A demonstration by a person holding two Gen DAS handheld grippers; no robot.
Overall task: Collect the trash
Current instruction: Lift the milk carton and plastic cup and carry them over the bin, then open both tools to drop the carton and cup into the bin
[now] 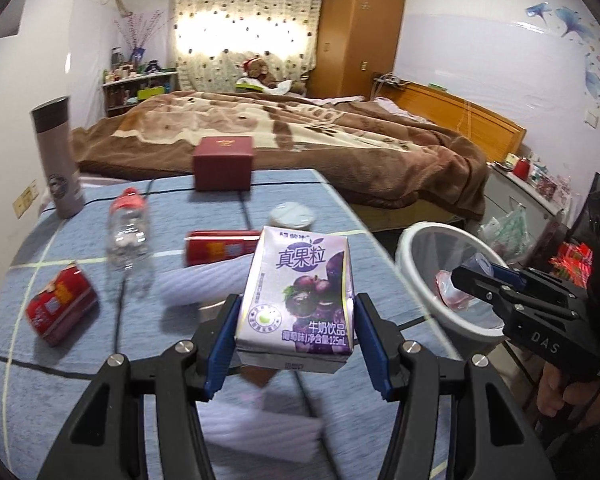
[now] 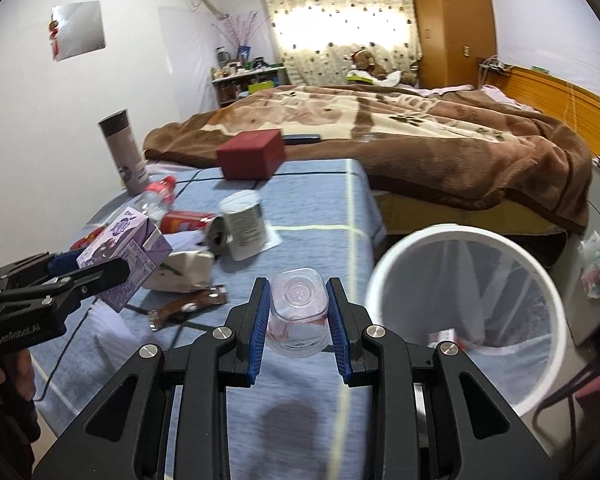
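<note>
My left gripper (image 1: 296, 320) is shut on a purple milk drink carton (image 1: 300, 292), held upright above the blue tablecloth (image 1: 60, 400). The right wrist view shows the same carton (image 2: 120, 256) at the left, in that gripper (image 2: 100, 270). My right gripper (image 2: 298, 316) is shut on a clear plastic cup (image 2: 298, 312) with red residue, lifted over the table's right part. From the left wrist view the right gripper (image 1: 466, 280) hangs over the white trash bin (image 1: 412, 240) with the cup (image 1: 452, 292). The bin (image 2: 540, 280) stands beside the table on the right.
On the table lie a clear bottle with a red cap (image 1: 128, 236), crushed red packs (image 1: 60, 308) (image 1: 220, 244), a white tin (image 2: 244, 224), a dark red box (image 1: 224, 164), a grey flask (image 1: 56, 160) and a white pouch (image 2: 188, 272). A bed (image 1: 300, 128) stands behind.
</note>
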